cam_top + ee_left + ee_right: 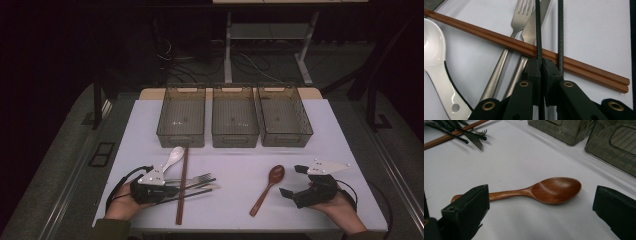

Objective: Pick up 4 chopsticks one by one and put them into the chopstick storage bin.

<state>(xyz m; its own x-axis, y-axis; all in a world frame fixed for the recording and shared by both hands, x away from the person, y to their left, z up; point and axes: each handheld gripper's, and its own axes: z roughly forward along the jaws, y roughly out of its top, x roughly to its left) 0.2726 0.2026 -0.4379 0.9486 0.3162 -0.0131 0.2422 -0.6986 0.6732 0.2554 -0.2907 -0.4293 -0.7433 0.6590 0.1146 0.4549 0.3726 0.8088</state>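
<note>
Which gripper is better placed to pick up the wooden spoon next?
Right. The right gripper sits open right beside the wooden spoon, its jaws spread to either side of it. The left gripper is shut over the cutlery pile, on the brown chopsticks, across the table.

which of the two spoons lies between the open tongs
The brown wooden spoon, lying between the right tongs, whose jaws stand wide apart. The white ceramic spoon lies by the left tongs.

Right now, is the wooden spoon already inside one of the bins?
No, the wooden spoon lies on the white table, in front of the three bins.
</note>
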